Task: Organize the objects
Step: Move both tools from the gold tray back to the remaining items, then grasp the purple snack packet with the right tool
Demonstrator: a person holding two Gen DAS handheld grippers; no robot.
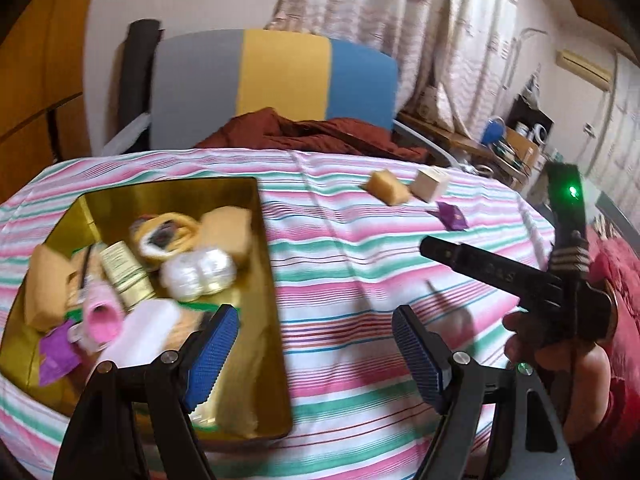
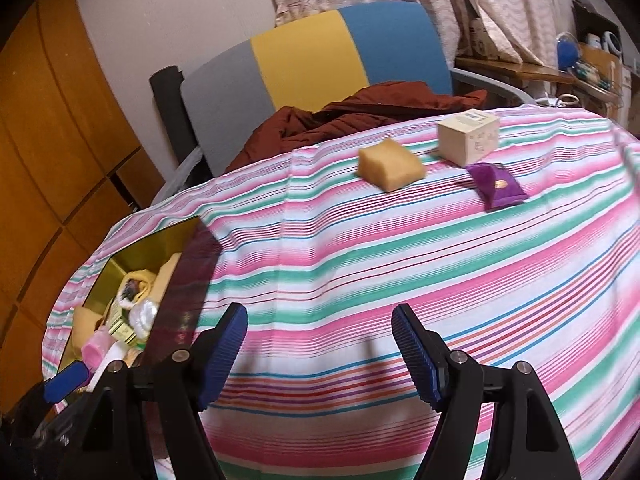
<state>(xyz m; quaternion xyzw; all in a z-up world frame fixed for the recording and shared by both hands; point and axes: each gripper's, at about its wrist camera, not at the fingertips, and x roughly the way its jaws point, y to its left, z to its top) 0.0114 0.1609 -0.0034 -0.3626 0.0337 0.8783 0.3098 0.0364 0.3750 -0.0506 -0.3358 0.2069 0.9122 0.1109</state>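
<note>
The table w/ the striped cloth (image 2: 360,264) fills most of the room in front of me, a grey-yellow-blue chair (image 2: 312,52) behind it w/ a rust-brown jacket (image 2: 360,114) heaped on the seat. On the table's left sits the gold tin (image 1: 268,280), crammed w/ stuff: white pouch (image 1: 198,274), pink bottle (image 1: 102,314), white bottle (image 1: 138,338), purple sachet (image 1: 56,354), boxes, sponges. Far side of the cloth, well apart from the tin: cream box (image 2: 468,136), yellow sponge (image 2: 390,164) just beside it, purple packet (image 2: 498,188) near both. Left gripper (image 1: 316,350) hangs over the tin's near right edge, jaws apart, nothing btwn them. Right gripper (image 2: 320,350) hovers over bare cloth, jaws apart too, empty.
</note>
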